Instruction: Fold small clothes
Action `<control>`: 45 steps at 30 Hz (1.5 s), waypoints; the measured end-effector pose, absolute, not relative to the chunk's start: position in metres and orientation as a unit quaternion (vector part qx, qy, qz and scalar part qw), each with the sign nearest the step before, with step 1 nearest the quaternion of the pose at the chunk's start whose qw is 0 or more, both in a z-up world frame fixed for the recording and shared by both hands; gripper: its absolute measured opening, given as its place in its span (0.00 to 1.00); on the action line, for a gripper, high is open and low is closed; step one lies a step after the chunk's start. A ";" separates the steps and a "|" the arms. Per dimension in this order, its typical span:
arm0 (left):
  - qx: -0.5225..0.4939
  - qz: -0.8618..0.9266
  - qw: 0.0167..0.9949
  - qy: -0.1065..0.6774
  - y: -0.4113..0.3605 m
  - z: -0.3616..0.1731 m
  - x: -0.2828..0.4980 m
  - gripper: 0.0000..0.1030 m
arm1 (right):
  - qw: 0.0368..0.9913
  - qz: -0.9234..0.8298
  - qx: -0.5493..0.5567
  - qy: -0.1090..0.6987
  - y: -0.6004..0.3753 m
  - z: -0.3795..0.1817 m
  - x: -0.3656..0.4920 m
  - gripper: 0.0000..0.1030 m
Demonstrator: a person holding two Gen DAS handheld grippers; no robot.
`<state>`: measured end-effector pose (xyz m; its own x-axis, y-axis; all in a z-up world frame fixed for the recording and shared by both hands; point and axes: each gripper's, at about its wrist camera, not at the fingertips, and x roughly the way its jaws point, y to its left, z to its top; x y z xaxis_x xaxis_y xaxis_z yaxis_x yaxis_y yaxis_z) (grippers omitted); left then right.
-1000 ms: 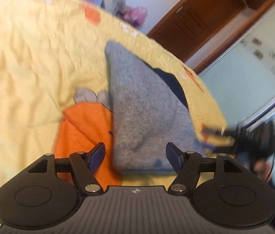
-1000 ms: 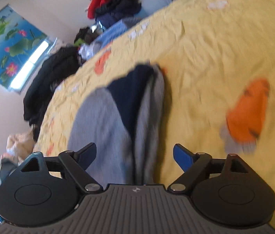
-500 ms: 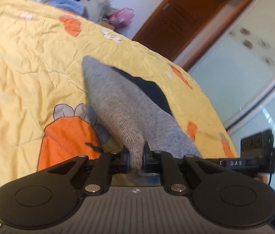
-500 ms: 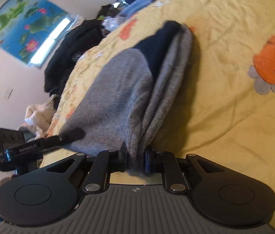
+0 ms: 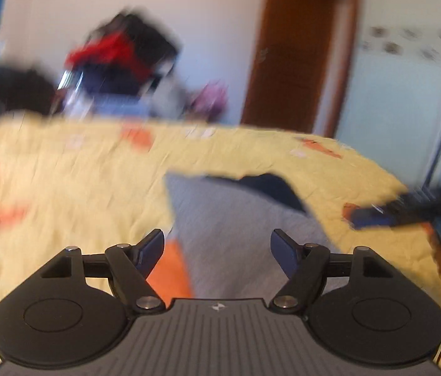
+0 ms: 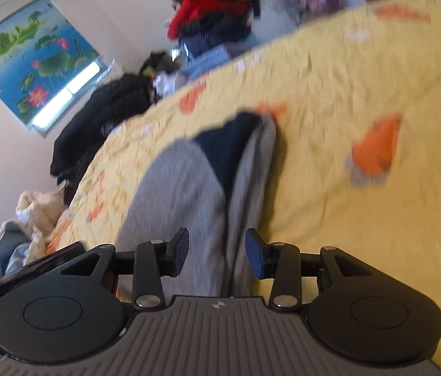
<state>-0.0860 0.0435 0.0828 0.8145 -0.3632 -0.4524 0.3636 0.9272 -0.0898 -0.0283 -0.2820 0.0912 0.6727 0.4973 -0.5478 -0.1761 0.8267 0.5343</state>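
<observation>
My left tongs [image 5: 217,247] have just opened wide and hold nothing. My right tongs [image 6: 215,252] have just opened partway. The folded grey and navy knitted top [image 6: 189,188] lies just ahead of both, on the yellow bedsheet [image 6: 345,94].

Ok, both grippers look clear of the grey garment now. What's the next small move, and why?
Probably bring both grippers back down to the garment's near edge for another fold. The left gripper and right gripper have just been opening, their jaws apart with nothing pinched. The grey garment lies on the yellow bedspread as a long strip, its navy part showing, so it looks only partly folded.
</observation>
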 end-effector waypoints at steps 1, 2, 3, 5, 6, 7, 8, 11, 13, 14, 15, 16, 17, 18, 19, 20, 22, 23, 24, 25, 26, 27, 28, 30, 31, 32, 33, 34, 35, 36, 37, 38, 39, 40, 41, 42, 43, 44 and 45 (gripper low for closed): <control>0.021 -0.199 0.950 0.239 0.029 0.080 -0.079 0.73 | 0.889 0.191 0.222 0.353 -0.276 0.093 -0.015 0.49; 0.035 -0.207 0.946 0.247 0.016 0.073 -0.071 0.72 | 0.892 0.192 0.218 0.348 -0.267 0.093 -0.003 0.54; 0.050 -0.212 0.942 0.255 0.004 0.067 -0.064 0.71 | 0.894 0.192 0.212 0.345 -0.259 0.092 0.014 0.55; 0.076 -0.217 0.934 0.273 -0.013 0.050 -0.053 0.72 | 0.894 0.197 0.188 0.355 -0.240 0.088 0.045 0.55; 0.084 -0.208 0.929 0.295 -0.017 0.041 -0.045 0.72 | 0.898 0.191 0.165 0.361 -0.229 0.086 0.057 0.55; 0.084 -0.199 0.922 0.321 -0.017 0.029 -0.038 0.72 | 0.898 0.186 0.142 0.373 -0.220 0.080 0.069 0.57; 0.078 -0.195 0.919 0.334 -0.014 0.019 -0.032 0.74 | 0.893 0.180 0.122 0.393 -0.214 0.072 0.079 0.58; 0.078 -0.198 0.926 0.313 -0.006 0.009 -0.039 0.76 | 0.895 0.180 0.089 0.397 -0.205 0.055 0.088 0.57; 0.075 -0.192 0.925 0.319 -0.004 0.014 -0.042 0.76 | 0.893 0.172 0.096 0.404 -0.206 0.060 0.085 0.57; 0.076 -0.187 0.927 0.318 -0.002 0.017 -0.045 0.74 | 0.896 0.164 0.088 0.403 -0.205 0.065 0.081 0.55; 0.076 -0.181 0.928 0.315 0.001 0.021 -0.049 0.74 | 0.902 0.153 0.077 0.397 -0.203 0.071 0.072 0.55; 0.074 -0.179 0.930 0.311 0.004 0.025 -0.054 0.74 | 0.909 0.147 0.065 0.385 -0.202 0.079 0.059 0.56; 0.071 -0.178 0.933 0.305 0.007 0.028 -0.059 0.75 | 0.917 0.147 0.058 0.367 -0.199 0.086 0.040 0.57; 0.067 -0.174 0.936 0.299 0.011 0.030 -0.065 0.75 | 0.923 0.149 0.062 0.349 -0.202 0.092 0.020 0.59; 0.062 -0.168 0.938 0.297 0.013 0.030 -0.068 0.75 | 0.928 0.150 0.070 0.335 -0.203 0.095 0.000 0.64; 0.056 -0.164 0.938 0.301 0.016 0.028 -0.070 0.76 | 0.930 0.154 0.076 0.326 -0.204 0.095 -0.018 0.71; 0.044 -0.155 0.935 0.316 0.020 0.019 -0.074 0.76 | 0.928 0.159 0.075 0.328 -0.201 0.086 -0.051 0.82; 0.041 -0.148 0.933 0.324 0.021 0.014 -0.077 0.76 | 0.925 0.160 0.061 0.338 -0.197 0.077 -0.060 0.81; 0.039 -0.143 0.933 0.329 0.022 0.012 -0.079 0.77 | 0.922 0.155 0.041 0.351 -0.191 0.066 -0.067 0.80; 0.037 -0.141 0.933 0.328 0.023 0.012 -0.082 0.77 | 0.921 0.145 0.026 0.361 -0.188 0.057 -0.071 0.77; 0.039 -0.139 0.934 0.326 0.023 0.014 -0.085 0.78 | 0.921 0.133 0.019 0.366 -0.186 0.051 -0.074 0.72; 0.044 -0.136 0.935 0.324 0.022 0.015 -0.087 0.81 | 0.923 0.126 0.022 0.364 -0.189 0.048 -0.079 0.72; 0.052 -0.132 0.937 0.320 0.020 0.016 -0.091 0.82 | 0.927 0.123 0.034 0.352 -0.192 0.050 -0.086 0.72; 0.061 -0.122 0.939 0.316 0.018 0.012 -0.095 0.87 | 0.940 0.101 0.050 0.322 -0.199 0.056 -0.097 0.79; 0.061 -0.118 0.938 0.321 0.018 0.008 -0.096 0.87 | 0.946 0.084 0.051 0.309 -0.203 0.058 -0.101 0.85; 0.058 -0.115 0.934 0.332 0.018 0.006 -0.095 0.87 | 0.948 0.069 0.052 0.306 -0.205 0.059 -0.102 0.89; 0.053 -0.112 0.934 0.334 0.019 0.006 -0.095 0.87 | 0.947 0.059 0.055 0.312 -0.209 0.058 -0.103 0.90; 0.050 -0.110 0.936 0.332 0.021 0.006 -0.097 0.87 | 0.943 0.054 0.060 0.323 -0.212 0.055 -0.103 0.90; 0.050 -0.108 0.936 0.331 0.021 0.006 -0.097 0.87 | 0.939 0.050 0.061 0.334 -0.213 0.052 -0.104 0.90; 0.050 -0.106 0.936 0.333 0.021 0.006 -0.098 0.87 | 0.937 0.042 0.057 0.343 -0.213 0.047 -0.105 0.90; 0.048 -0.104 0.936 0.334 0.022 0.005 -0.098 0.87 | 0.934 0.036 0.053 0.351 -0.212 0.044 -0.106 0.90; 0.046 -0.102 0.936 0.335 0.022 0.005 -0.099 0.89 | 0.931 0.034 0.050 0.359 -0.211 0.039 -0.107 0.91; 0.045 -0.099 0.935 0.337 0.023 0.005 -0.099 0.91 | 0.927 0.034 0.052 0.369 -0.209 0.035 -0.109 0.93; 0.043 -0.094 0.935 0.340 0.024 0.005 -0.098 0.93 | 0.928 0.036 0.046 0.369 -0.206 0.033 -0.112 0.99; 0.041 -0.092 0.934 0.342 0.025 0.004 -0.098 0.94 | 0.927 0.038 0.038 0.370 -0.202 0.032 -0.114 1.00; 0.040 -0.091 0.934 0.343 0.025 0.004 -0.097 0.95 | 0.927 0.037 0.028 0.372 -0.198 0.032 -0.117 1.00; 0.040 -0.089 0.934 0.345 0.025 0.004 -0.097 0.96 | 0.927 0.034 0.017 0.372 -0.194 0.030 -0.118 1.00; 0.041 -0.088 0.933 0.345 0.025 0.003 -0.097 0.97 | 0.928 0.031 0.004 0.372 -0.189 0.029 -0.120 1.00; 0.042 -0.088 0.933 0.346 0.025 0.003 -0.097 0.98 | 0.927 0.028 -0.005 0.373 -0.186 0.029 -0.121 1.00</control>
<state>-0.0965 0.0254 0.0032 0.7454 -0.1346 -0.6528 0.1920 0.9812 0.0169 -0.1206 -0.1859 0.0288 0.7196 0.0477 -0.6927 -0.0550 0.9984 0.0115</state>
